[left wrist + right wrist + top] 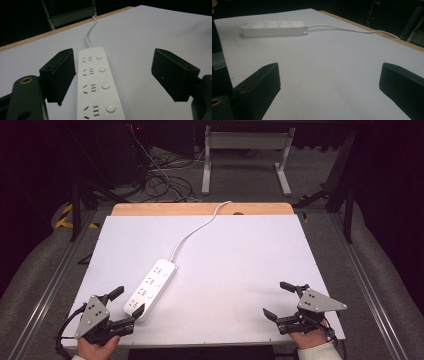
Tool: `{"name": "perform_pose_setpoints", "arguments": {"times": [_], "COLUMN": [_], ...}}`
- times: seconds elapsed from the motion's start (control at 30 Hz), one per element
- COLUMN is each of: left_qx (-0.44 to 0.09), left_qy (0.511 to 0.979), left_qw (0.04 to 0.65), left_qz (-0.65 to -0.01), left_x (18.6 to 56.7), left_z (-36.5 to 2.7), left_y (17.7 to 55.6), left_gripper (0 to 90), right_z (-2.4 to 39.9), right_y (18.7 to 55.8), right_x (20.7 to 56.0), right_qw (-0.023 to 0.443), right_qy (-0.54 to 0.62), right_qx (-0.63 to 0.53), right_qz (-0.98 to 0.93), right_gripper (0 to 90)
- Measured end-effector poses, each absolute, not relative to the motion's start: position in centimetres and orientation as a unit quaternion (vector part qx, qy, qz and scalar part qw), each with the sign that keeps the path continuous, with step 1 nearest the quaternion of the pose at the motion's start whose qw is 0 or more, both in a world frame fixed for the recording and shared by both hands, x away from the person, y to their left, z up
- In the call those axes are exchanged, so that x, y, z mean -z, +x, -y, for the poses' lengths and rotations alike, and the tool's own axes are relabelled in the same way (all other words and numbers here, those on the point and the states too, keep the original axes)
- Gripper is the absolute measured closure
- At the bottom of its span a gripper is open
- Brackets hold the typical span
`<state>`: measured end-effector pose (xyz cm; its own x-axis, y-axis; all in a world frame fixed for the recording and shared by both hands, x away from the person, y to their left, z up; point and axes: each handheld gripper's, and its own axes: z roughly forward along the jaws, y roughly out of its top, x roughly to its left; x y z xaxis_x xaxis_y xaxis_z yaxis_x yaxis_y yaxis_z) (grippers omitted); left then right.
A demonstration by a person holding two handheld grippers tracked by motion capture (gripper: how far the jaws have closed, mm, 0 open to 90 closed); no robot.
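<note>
White smooth plastic four-outlet power strip [150, 289], oblong with rounded corners and round buttons, lay diagonally on matte white table [240, 270], left of centre, thin white cord [192, 232] curving away over bare wooden far edge [200, 209]. Left gripper [127, 302] held wide apart, black blocky jaws flanking strip's near end without touching. Right gripper [279, 300] likewise spread, empty, near table's front right corner.

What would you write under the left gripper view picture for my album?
Open left gripper straddling the near end of a white power strip on the white table, cord trailing away.
</note>
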<state>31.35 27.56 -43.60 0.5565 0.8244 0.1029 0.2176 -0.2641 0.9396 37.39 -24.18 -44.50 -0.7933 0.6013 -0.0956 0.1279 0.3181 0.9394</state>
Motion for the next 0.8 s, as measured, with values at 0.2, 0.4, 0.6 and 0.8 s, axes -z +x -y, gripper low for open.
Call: {"name": "perform_pose_setpoints", "arguments": {"times": [0.2, 0.4, 0.6, 0.8], "left_qx": [-0.315, -0.307, -0.309, -0.321], "left_qy": [0.729, 0.729, 0.741, 0.751], "left_qw": [0.488, 0.504, 0.492, 0.473], "left_qz": [-0.363, -0.347, -0.336, -0.329], "left_x": [43.5, 43.2, 43.0, 42.5], "left_z": [-27.5, -27.1, -26.8, -26.6], "left_y": [31.3, 30.8, 30.6, 30.6], "left_gripper": [13.6, 12.3, 17.5, 26.7], "right_z": [24.2, 24.1, 24.0, 23.9], "right_y": [37.4, 37.4, 37.4, 37.4], "right_x": [44.5, 44.6, 44.6, 44.6], "right_qw": [0.22, 0.218, 0.215, 0.215], "right_qy": [0.232, 0.231, 0.227, 0.227], "right_qx": [-0.535, -0.536, -0.536, -0.536], "right_qz": [-0.782, -0.782, -0.784, -0.784], "right_gripper": [4.1, 4.2, 4.4, 4.5]}}
